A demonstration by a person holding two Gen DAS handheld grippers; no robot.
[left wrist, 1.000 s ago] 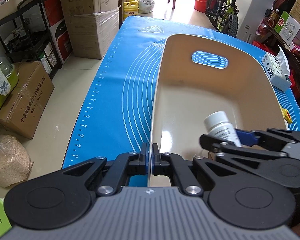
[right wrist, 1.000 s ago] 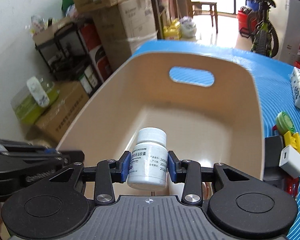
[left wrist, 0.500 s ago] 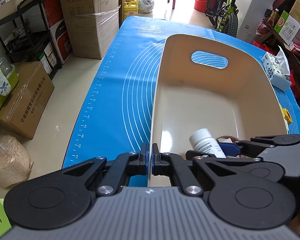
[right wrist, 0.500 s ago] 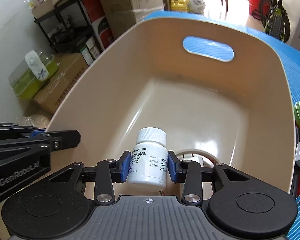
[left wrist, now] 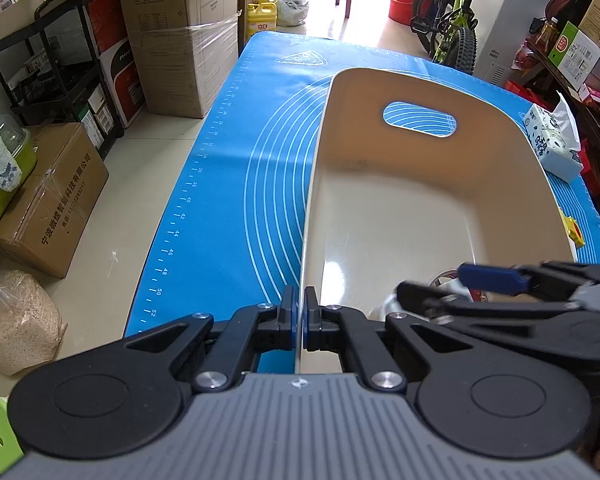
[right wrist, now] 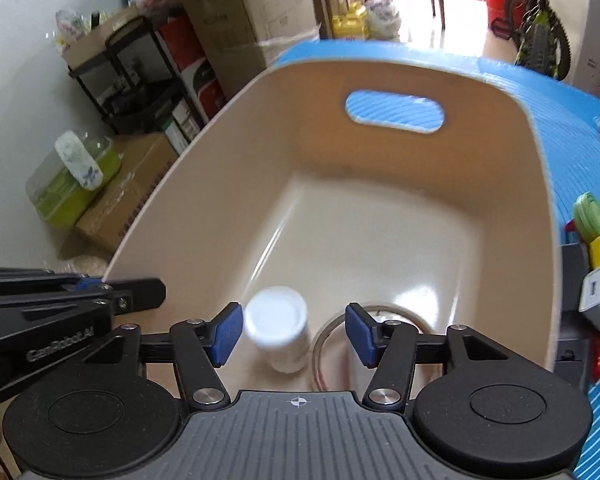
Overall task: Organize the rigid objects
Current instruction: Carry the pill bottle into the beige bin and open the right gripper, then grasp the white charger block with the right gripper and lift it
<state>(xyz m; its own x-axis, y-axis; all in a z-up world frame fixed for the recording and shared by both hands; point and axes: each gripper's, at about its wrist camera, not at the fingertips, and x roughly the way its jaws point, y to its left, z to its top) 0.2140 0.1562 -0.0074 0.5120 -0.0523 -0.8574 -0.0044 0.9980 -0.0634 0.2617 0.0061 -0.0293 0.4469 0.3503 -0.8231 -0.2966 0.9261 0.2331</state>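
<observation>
White plastic pill bottle (right wrist: 278, 328) with its screw cap lies loose on the floor of the beige plastic bin (right wrist: 204, 184), near the bin's close end. The right gripper (right wrist: 294, 334) has just opened its jaws and grips nothing. It should rise straight out. The left gripper (left wrist: 300, 316), pinched on the bin's side wall, should hold it steady.
</observation>
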